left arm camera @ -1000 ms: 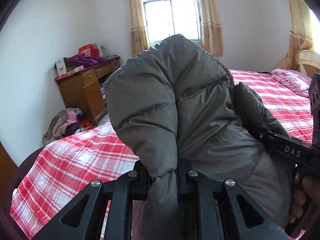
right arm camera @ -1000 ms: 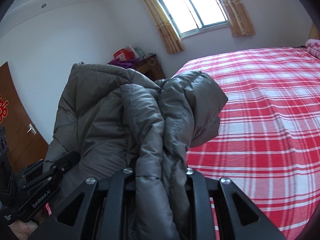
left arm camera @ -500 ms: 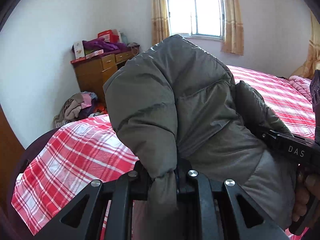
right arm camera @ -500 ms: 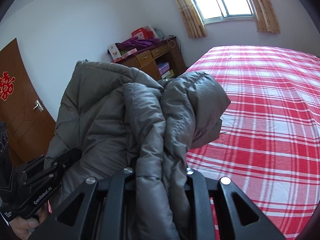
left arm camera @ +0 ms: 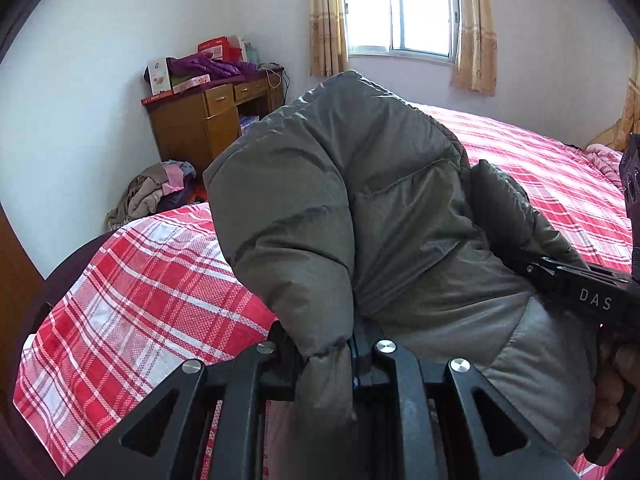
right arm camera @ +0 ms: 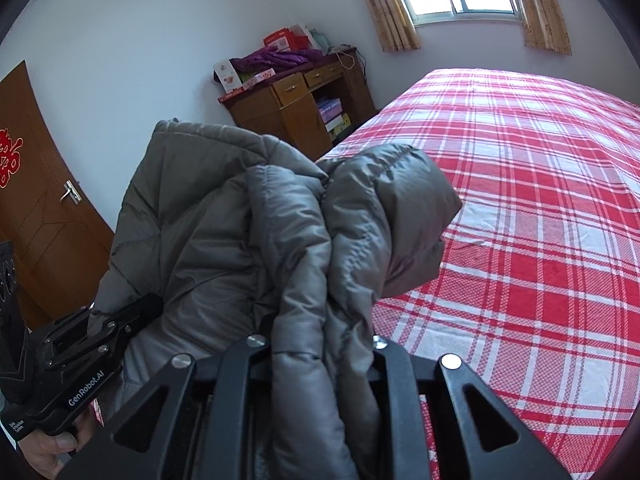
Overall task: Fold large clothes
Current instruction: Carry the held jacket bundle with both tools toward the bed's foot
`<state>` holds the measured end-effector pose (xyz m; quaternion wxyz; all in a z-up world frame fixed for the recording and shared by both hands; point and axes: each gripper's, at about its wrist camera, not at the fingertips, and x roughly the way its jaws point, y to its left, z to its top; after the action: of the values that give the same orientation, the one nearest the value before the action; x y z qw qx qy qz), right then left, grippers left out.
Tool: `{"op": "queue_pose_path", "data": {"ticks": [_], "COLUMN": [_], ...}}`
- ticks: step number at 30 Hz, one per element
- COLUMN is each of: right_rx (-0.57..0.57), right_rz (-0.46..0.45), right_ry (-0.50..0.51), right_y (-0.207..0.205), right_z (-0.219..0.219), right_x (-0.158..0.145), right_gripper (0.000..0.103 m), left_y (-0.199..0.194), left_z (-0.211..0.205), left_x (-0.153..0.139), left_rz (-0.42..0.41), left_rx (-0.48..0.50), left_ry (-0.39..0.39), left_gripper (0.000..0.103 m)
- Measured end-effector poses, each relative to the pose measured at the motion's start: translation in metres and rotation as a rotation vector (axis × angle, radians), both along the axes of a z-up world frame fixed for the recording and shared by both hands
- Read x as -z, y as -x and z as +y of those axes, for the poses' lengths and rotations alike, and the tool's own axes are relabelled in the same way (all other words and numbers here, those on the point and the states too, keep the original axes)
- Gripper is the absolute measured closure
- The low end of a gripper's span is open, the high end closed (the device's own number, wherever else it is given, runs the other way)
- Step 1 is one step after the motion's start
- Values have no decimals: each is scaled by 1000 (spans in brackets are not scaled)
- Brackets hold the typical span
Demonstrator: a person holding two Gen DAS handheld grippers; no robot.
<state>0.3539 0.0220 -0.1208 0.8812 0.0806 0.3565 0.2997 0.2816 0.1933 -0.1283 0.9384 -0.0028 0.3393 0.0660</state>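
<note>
**Grey puffer jacket held up over the bed by 2 grippers**

The left gripper (left arm camera: 326, 356) pinches a bunched fold of the grey puffer jacket (left arm camera: 360, 208), its jaws pressed close on the padded fabric. The right gripper (right arm camera: 320, 344) does the same, clamped on a thick gathered edge of the jacket, which spills down between its 2 fingers. The jacket hangs in the air between the 2 grippers, above the near end of the bed (right arm camera: 540, 220), and its quilted bulk rises in front of both cameras. In the right wrist view a rounded, hood-like part bulges toward the bed on the right.

From the left wrist view the right gripper enters at the right edge, with a hand (left arm camera: 616, 392) wrapped around its grip. From the right wrist view the left gripper shows at the lower left, again with a hand (right arm camera: 48, 448) on its handle.

The bed carries a red and white checked sheet. Behind it stands a wooden bench (left arm camera: 200, 120) piled with boxes and a purple garment, and a heap of clothes (left arm camera: 156, 192) lies on the floor beside it. A curtained window (left arm camera: 400, 12) is set in the far wall, and a brown door (right arm camera: 36, 200) shows on the left of the right wrist view.
</note>
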Motion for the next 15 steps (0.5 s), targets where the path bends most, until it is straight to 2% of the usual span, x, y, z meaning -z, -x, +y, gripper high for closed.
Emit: {"op": "queue_pose_path", "data": {"ticks": [6, 15], "right_rx": [-3, 6], "right_rz": [28, 74], "right_ry": [15, 27], "right_y": [-6, -14], "right_z": [7, 12], "right_x": [10, 30], "right_gripper": [83, 82], "left_y": [-5, -11], "left_z": [3, 7], "left_x": [12, 31], "left_rz": [21, 46], "left_rx": [-9, -32], "left_ry": [-13, -22], "left_gripper": [83, 62]}}
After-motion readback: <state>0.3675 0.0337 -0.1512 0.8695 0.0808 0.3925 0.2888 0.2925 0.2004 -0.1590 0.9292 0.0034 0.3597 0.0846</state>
